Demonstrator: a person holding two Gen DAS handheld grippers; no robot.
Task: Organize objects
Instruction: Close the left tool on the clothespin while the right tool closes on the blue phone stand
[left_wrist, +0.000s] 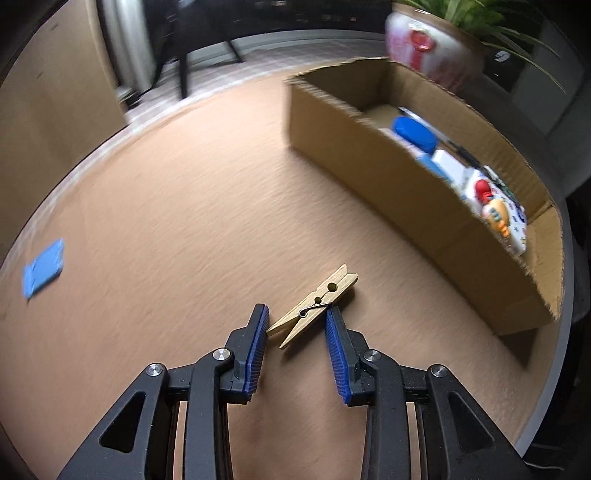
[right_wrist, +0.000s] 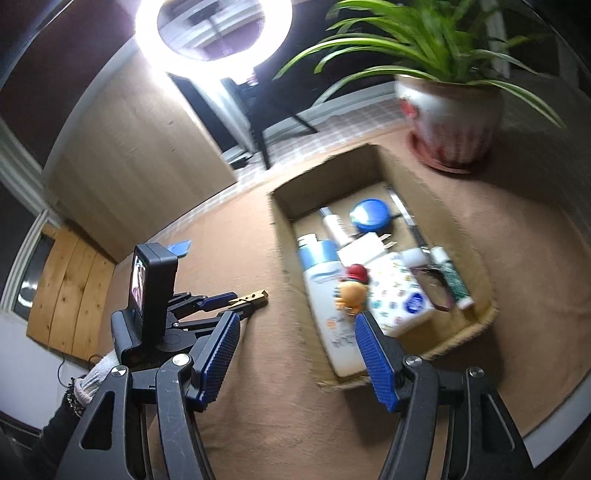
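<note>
A wooden clothespin (left_wrist: 313, 310) lies on the brown table, its tail end between the fingertips of my left gripper (left_wrist: 296, 313), which is open around it and low over the table. The right wrist view shows the same clothespin (right_wrist: 251, 297) at the left gripper's tips (right_wrist: 236, 302). My right gripper (right_wrist: 295, 321) is open and empty, held above the table beside the near left wall of the cardboard box (right_wrist: 286, 236). The box (left_wrist: 369, 170) holds several items: a lotion bottle (right_wrist: 328, 295), a blue round lid (right_wrist: 369, 216), an orange toy figure (right_wrist: 352, 291), a tissue pack (right_wrist: 397, 295).
A small blue card (left_wrist: 43, 267) lies on the table at the far left; it also shows in the right wrist view (right_wrist: 181, 247). A potted plant (right_wrist: 448, 118) stands behind the box. A ring light (right_wrist: 212, 29) shines beyond the table. The table's edge (left_wrist: 550, 387) runs close on the right.
</note>
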